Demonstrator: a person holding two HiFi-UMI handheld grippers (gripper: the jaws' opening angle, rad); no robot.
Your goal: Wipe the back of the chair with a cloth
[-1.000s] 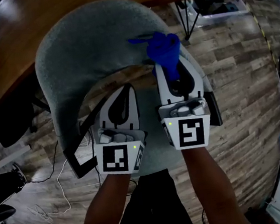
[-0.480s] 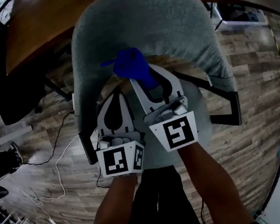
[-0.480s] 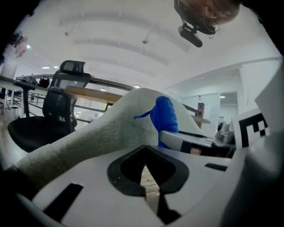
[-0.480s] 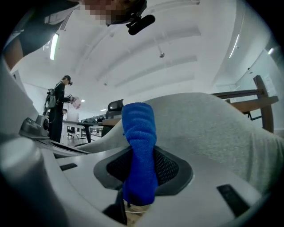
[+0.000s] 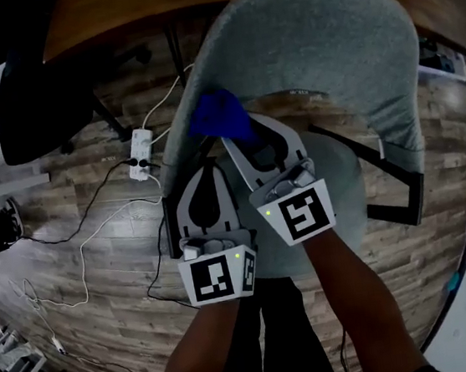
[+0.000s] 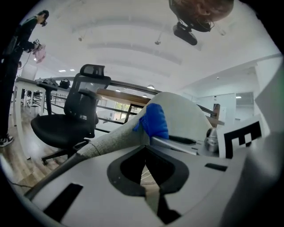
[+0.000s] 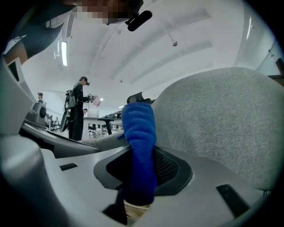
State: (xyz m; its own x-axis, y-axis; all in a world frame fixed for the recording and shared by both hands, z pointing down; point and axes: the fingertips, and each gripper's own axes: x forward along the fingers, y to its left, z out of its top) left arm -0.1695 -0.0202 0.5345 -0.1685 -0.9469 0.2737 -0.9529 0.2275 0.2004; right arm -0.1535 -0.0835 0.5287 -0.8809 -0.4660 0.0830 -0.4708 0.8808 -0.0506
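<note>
Wood-plank floor [image 5: 85,283] carrying a white power strip [image 5: 137,144], wooden desk [image 5: 111,15], black office chair [image 6: 84,102]

The tabletop [image 5: 110,12] is cut off at the head view's twelve o'clock edge. The right tongs [image 5: 234,137] hide the lower end of the cloth [image 5: 218,115].

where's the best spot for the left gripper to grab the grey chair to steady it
Likely the chair's narrow side rim, just ahead of the left gripper. It tapers thin enough there for jaws to straddle. Come from the seat side, below the blue cloth, opening the jaws first: they are shut now.
</note>
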